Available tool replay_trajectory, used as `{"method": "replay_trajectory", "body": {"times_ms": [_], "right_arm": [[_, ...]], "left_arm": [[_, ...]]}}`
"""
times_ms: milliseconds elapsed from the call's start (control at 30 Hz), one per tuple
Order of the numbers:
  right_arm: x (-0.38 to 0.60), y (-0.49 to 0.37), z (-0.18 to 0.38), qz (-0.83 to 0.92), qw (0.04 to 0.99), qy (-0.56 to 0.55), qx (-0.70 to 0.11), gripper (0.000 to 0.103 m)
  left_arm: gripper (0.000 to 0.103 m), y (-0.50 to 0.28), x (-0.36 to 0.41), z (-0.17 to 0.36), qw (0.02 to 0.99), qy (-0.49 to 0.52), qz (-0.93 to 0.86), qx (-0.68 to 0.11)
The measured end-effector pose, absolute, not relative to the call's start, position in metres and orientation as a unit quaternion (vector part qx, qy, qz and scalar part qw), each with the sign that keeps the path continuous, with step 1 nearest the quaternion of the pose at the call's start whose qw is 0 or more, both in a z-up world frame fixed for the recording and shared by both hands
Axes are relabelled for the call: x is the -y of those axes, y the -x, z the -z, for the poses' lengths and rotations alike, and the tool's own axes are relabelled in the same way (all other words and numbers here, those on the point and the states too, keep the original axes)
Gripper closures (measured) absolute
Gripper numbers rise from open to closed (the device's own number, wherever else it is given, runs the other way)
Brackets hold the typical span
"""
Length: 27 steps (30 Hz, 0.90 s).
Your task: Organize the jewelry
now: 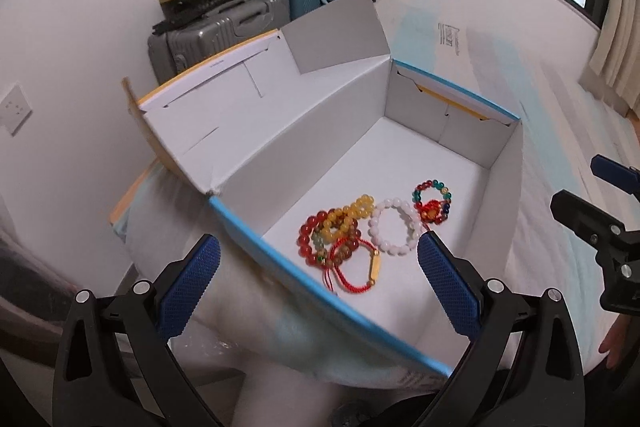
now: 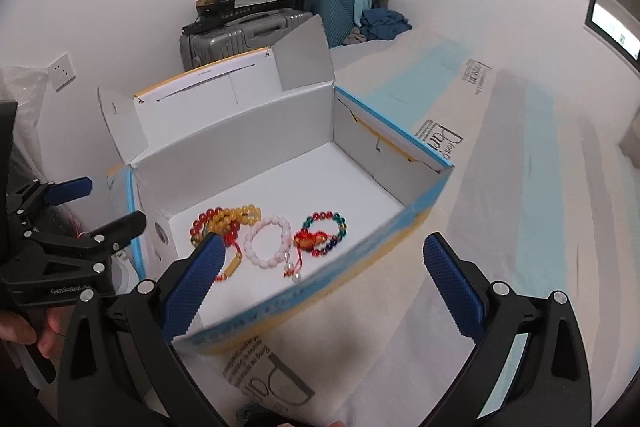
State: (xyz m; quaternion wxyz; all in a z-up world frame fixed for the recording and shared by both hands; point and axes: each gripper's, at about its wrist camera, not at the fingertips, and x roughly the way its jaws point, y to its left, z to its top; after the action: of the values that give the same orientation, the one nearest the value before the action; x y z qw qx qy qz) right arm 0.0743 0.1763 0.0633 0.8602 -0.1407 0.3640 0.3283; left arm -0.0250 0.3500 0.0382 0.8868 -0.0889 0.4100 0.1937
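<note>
Jewelry: five or so bead bracelets lay on the white floor of the open cardboard box point(image 2: 280, 131), bunched toward its near end.
Red-and-amber beads point(image 1: 332, 223): a tangled heap with a red cord bracelet point(image 1: 354, 267) overlapping it.
White bracelet point(image 2: 267, 241): flat, touching the heap on one side and the multicoloured bracelet point(image 2: 326, 233) on the other.
Right wrist view only: a pearl-like tassel point(image 2: 291, 269) hanging off the white bracelet; printed lettering on the bed cover point(image 2: 500, 227).
Left wrist view only: the cord bracelet's gold bar point(image 1: 375, 265).
Left gripper point(image 1: 318, 281): spread wide, pinching nothing, above the box's blue near edge.
Right gripper point(image 2: 324, 287): spread wide, pinching nothing, over the box's front wall.
Beyond: grey suitcase point(image 2: 240, 35) and blue suitcase point(image 2: 336, 5) against the wall.
</note>
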Motion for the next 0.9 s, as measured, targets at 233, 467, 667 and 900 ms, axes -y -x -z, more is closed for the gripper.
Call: {"method": "replay_trajectory", "body": {"times_ms": [233, 467, 667, 900], "right_arm": [[-0.15, -0.044, -0.053, -0.328, 0.864, 0.131, -0.36, 0.007], [-0.131, -0.024, -0.043, -0.326, 0.865, 0.122, -0.362, 0.007], [-0.124, -0.018, -0.041, -0.321, 0.868, 0.121, -0.358, 0.007], [-0.122, -0.015, -0.039, -0.319, 0.869, 0.12, -0.359, 0.007]], "left_arm": [[0.006, 0.061, -0.32, -0.036, 0.897, 0.09, -0.179, -0.395], [0.006, 0.086, -0.303, -0.035, 0.901, 0.105, -0.171, -0.385], [0.006, 0.092, -0.299, -0.035, 0.901, 0.106, -0.176, -0.382], [0.006, 0.092, -0.298, -0.034, 0.9, 0.099, -0.179, -0.384]]}}
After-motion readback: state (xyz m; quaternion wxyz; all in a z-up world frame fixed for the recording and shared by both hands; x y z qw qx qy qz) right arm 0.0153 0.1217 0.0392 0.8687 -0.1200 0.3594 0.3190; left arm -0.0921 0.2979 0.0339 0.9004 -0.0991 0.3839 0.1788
